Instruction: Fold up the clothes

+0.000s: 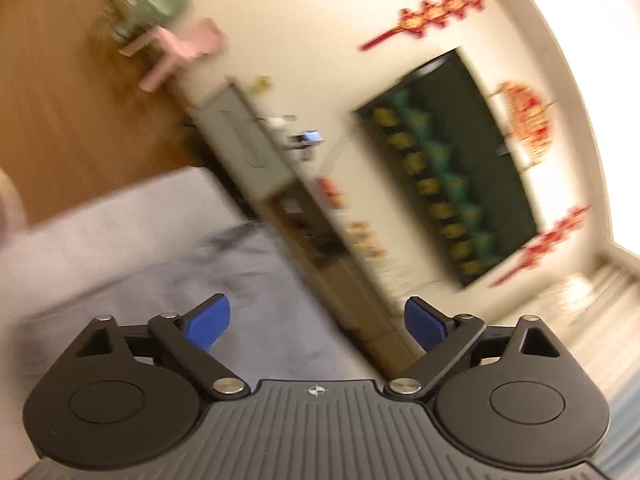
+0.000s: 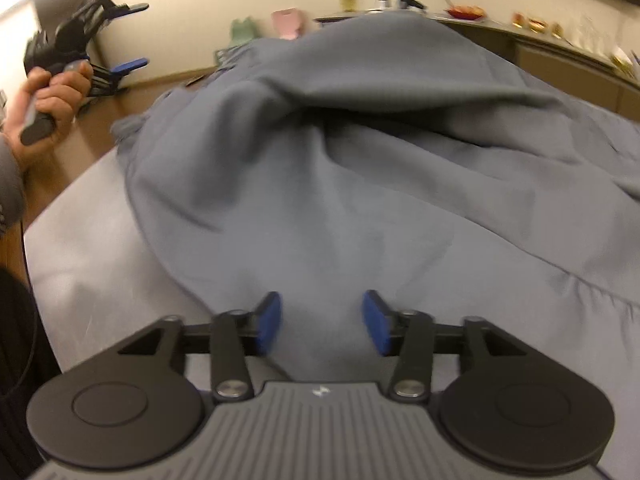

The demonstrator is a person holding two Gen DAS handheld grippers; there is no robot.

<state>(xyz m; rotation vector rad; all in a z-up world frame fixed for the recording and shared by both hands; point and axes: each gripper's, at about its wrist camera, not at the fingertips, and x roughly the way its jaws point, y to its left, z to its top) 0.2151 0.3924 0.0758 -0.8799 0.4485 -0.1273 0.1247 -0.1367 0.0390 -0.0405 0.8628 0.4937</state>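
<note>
Right gripper point(image 2: 322, 322): blue fingers point(image 2: 267, 322) spread apart, nothing between them, low over the near edge of the grey garment point(image 2: 360, 168). Garment lies rumpled on the pale table point(image 2: 88, 264), heaped toward the far side. Left gripper point(image 1: 317, 322): fingers wide apart and empty, held by a hand point(image 2: 48, 100) off the table's left side, tilted view blurred.

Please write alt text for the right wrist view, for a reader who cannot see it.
The right tool, open and empty, points at a rumpled grey-blue garment spread over a pale surface. At far left, a hand holds the left tool up, off the garment.
</note>
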